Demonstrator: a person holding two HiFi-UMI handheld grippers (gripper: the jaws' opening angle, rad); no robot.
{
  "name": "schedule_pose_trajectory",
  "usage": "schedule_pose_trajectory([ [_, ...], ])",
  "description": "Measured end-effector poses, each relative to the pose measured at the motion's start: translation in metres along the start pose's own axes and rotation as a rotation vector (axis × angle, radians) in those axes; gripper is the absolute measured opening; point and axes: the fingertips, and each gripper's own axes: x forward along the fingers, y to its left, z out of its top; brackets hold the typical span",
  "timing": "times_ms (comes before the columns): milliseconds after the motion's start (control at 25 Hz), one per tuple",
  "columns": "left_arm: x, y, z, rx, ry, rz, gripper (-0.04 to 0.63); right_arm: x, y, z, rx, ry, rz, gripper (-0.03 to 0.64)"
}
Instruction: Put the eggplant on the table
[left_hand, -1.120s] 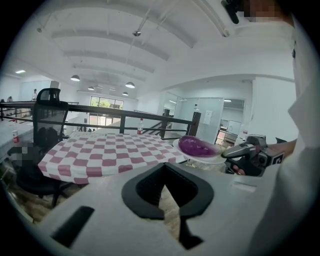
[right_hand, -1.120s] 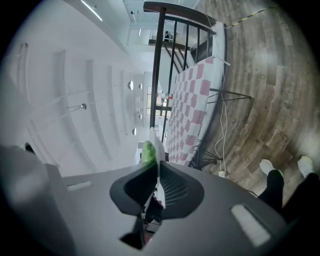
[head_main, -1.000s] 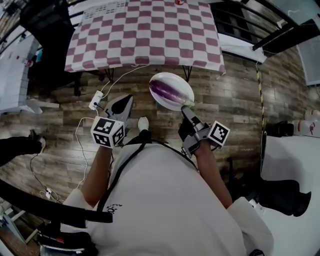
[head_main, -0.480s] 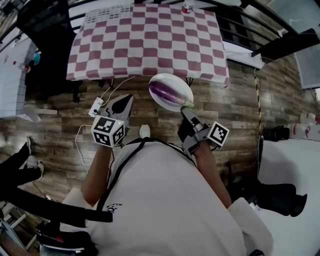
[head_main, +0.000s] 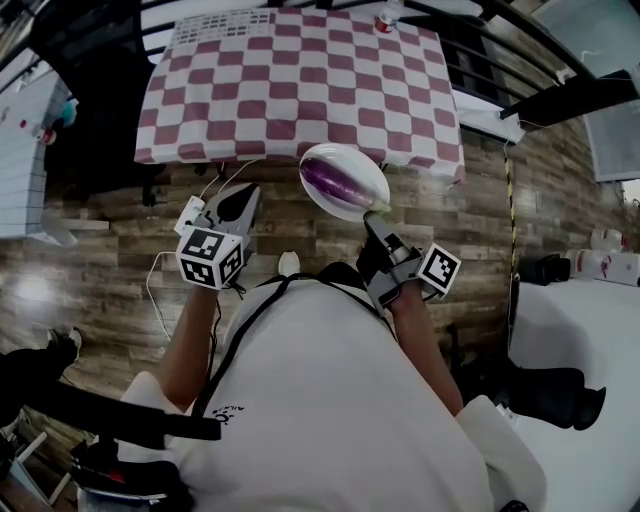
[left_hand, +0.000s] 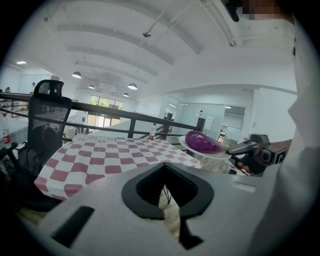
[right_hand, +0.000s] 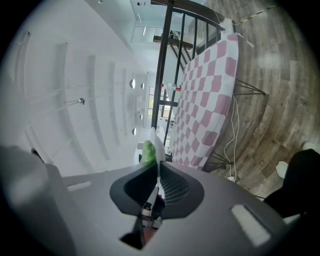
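Head view is looking steeply down past the person's white shirt (head_main: 330, 400) toward the bench (head_main: 300, 90). On the near side of the bench, both tools are hanging above the wood-plank floor (head_main: 460, 230).

The left tool (head_main: 240, 200) is hovering short of the bench's near edge. Its jaws are pressed together with nothing between them. The right tool (head_main: 374, 224) is pinching the rim of a white plate (head_main: 345, 153), and the right gripper view is showing that rim edge-on between the jaws. The eggplant (head_main: 333, 178) is lying on this plate, purple and glossy, with its green stem (head_main: 378, 208) pointing back at the tool. Plate and eggplant are riding in the air right at the bench's near edge, not set down on it.

Under that near edge, a white power strip (head_main: 190, 212) and its cable (head_main: 160, 270) are trailing across the planks.

A red-and-white checked cloth (head_main: 250, 70) is covering the bench and drooping over its sides. A small bottle (head_main: 384, 20) is standing at the bench's far edge. A black mesh chair (left_hand: 47, 115) is sitting off the bench's left side, and a white surface (head_main: 580, 340) is showing well off to its right. A black railing (left_hand: 125, 115) is running beyond the bench's far edge. A white arched ceiling with round lamps (left_hand: 132, 86) is spanning the room overhead.
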Motion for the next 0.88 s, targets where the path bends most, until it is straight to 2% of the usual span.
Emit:
schedule_pose_trajectory([
  [360,-0.001,0.01,-0.006,-0.028,-0.002,0.005,0.003,0.019,0.003,-0.005,0.004,0.022,-0.003,0.025],
  [680,0.006,0.031,-0.013,-0.055,0.023,0.066,0.003,0.051,-0.002,0.019,-0.003,0.063,0.005,0.025],
  [880,0.03,0.046,0.003,-0.055,0.021,0.088,0.003,0.078,-0.002,0.04,-0.001,0.096,0.001,0.025],
])
